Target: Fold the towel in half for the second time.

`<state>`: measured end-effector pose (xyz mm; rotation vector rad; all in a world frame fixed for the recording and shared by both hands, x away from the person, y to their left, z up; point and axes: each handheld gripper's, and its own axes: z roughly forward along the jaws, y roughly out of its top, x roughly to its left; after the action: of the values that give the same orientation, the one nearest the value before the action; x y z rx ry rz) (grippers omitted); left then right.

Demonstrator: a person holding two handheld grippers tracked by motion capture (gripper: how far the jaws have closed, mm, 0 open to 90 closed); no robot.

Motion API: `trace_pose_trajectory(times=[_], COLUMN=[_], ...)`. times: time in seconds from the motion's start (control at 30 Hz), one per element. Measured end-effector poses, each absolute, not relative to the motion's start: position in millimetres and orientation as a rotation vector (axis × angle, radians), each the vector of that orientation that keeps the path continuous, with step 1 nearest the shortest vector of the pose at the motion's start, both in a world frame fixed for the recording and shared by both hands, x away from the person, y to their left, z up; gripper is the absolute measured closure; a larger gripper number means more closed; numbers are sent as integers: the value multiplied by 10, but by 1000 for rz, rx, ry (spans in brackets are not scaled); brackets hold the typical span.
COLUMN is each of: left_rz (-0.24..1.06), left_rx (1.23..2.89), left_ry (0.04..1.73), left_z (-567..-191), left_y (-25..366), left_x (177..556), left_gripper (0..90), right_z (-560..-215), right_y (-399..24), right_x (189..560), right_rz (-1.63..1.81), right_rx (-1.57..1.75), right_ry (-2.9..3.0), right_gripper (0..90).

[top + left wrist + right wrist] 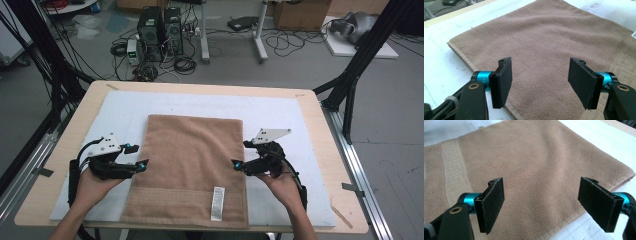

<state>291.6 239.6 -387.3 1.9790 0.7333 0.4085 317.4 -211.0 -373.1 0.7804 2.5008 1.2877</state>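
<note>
While the left hand-held gripper (141, 156) and the right hand-held gripper (238, 154) wait at the two long sides of the brown towel (190, 165), both have their jaws spread wide and hold nothing. The towel lies flat and folded on the white mat (280, 112) on the tabletop (65, 145). It looks soft, light and floppy, so I think it is best to pinch it at the side edges or corners.

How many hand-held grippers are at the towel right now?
2. The left hand-held gripper sits at the left edge of the brown towel, jaws open. The right hand-held gripper sits at its right edge, jaws open too.
</note>
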Motion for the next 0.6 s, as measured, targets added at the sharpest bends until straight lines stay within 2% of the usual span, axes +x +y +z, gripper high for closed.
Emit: trace_pose_trajectory(times=[0.3, 0.6], left_rz=[420, 457], left_rx=[1990, 1970], left_ry=[733, 780], left_z=[-3713, -3506], left_y=[2384, 2445], left_x=[3092, 3411], left_gripper=[355, 338], right_z=[-3638, -3410], right_y=[-2124, -2098], right_x=[3299, 3647], right_rz=[1285, 1284], right_rx=[782, 820], right_ry=[2473, 2443], right_gripper=[202, 182])
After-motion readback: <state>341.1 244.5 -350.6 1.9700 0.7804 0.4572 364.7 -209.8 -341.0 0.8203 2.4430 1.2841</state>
